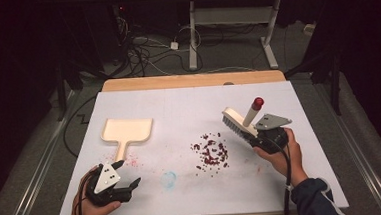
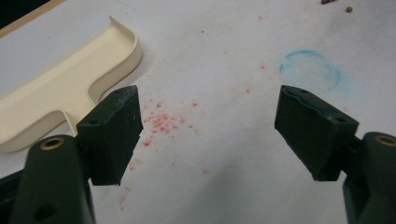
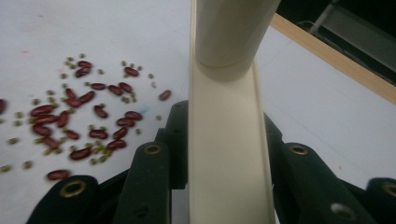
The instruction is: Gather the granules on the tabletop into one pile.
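The right gripper (image 1: 250, 136) has its jaws clamped on a cream plastic hand brush (image 1: 239, 122), gripping the flat back of the brush head, with the round handle and its red cap (image 1: 258, 103) sticking up and away toward the far side. In the right gripper view the brush body (image 3: 229, 154) runs straight up between the two jaws, pinched from both sides. It looks light and stiff, a smooth plastic that could twist in the pads if pushed hard against the table, so a hold low on the head, as here, seems the steady one; the bristles are the only soft part.

Just left of the brush lies a loose scatter of red beans (image 1: 211, 151) on the white table (image 1: 306, 145), and up close smaller greenish ones (image 3: 65, 74) are mixed among the red kidney beans (image 3: 84, 116). They're small, hard and round, likely to roll and skip rather than slide tidily.

The cream dustpan (image 1: 128, 130) sits well apart on the left side, flat on the table with its handle pointing toward the person. The left gripper (image 1: 123, 179) hovers near that handle with its jaws spread wide and nothing between them; the pan's rim (image 2: 70, 79) sits just beyond the one jaw. The pan looks light and rigid, and its narrow handle is the obvious place to take it. Faint pinkish specks (image 2: 161, 122) and a blue ring mark (image 2: 310, 70) stain the surface; I can't tell whether they're crumbs or just marks
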Available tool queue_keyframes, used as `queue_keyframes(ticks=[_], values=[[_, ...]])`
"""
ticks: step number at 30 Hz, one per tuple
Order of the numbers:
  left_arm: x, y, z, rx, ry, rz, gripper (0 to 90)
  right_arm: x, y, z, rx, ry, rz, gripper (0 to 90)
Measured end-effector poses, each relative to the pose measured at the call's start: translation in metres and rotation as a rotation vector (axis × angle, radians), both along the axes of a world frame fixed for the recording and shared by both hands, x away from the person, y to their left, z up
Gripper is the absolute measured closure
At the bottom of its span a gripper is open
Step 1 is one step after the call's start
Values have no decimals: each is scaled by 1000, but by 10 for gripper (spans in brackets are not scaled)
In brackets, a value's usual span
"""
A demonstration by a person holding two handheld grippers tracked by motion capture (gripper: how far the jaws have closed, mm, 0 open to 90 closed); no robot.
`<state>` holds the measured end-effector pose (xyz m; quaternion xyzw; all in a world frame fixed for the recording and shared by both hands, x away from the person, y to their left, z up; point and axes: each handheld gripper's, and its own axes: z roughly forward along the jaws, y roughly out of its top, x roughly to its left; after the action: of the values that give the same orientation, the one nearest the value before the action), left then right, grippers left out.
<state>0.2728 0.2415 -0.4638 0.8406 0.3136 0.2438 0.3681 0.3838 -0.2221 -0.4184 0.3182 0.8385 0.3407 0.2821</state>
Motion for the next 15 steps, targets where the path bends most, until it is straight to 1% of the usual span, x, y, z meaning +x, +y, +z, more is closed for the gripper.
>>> queue_keyframes(ticks=[1, 2, 3, 4, 6, 7, 8, 9, 10, 11, 12, 14, 15], values=[[1, 0, 0, 9, -9, -5, 223, 5, 3, -2, -22, 4, -3, 679], [0, -1, -1, 10, 7, -1, 223, 9, 7, -4, -43, -3, -16, 679], [1, -1, -2, 15, 2, -3, 223, 14, 12, -7, -57, -4, -24, 679], [0, -2, -2, 15, 13, 2, 223, 19, 16, -10, -66, 0, -31, 679], [1, -3, -3, 15, 12, 1, 223, 27, 24, -15, -88, -7, -49, 680], [2, -4, -3, 21, 12, 0, 223, 30, 29, -16, -106, -13, -49, 680], [2, -4, -4, 29, 16, -3, 223, 31, 34, -17, -129, -25, -45, 680], [3, -5, -4, 41, 10, -10, 223, 32, 39, -18, -140, -30, -40, 680], [4, -6, -4, 38, 12, -12, 223, 33, 43, -19, -140, -29, -30, 680], [5, -7, -4, 45, 15, -17, 223, 33, 48, -21, -134, -23, -17, 680], [6, -8, -5, 42, 25, -16, 223, 33, 53, -23, -136, -24, -4, 680], [6, -10, -6, 47, 26, -23, 223, 31, 63, -26, -170, -37, 20, 680], [6, -11, -6, 49, 30, -25, 223, 29, 67, -27, -170, -39, 32, 680]])
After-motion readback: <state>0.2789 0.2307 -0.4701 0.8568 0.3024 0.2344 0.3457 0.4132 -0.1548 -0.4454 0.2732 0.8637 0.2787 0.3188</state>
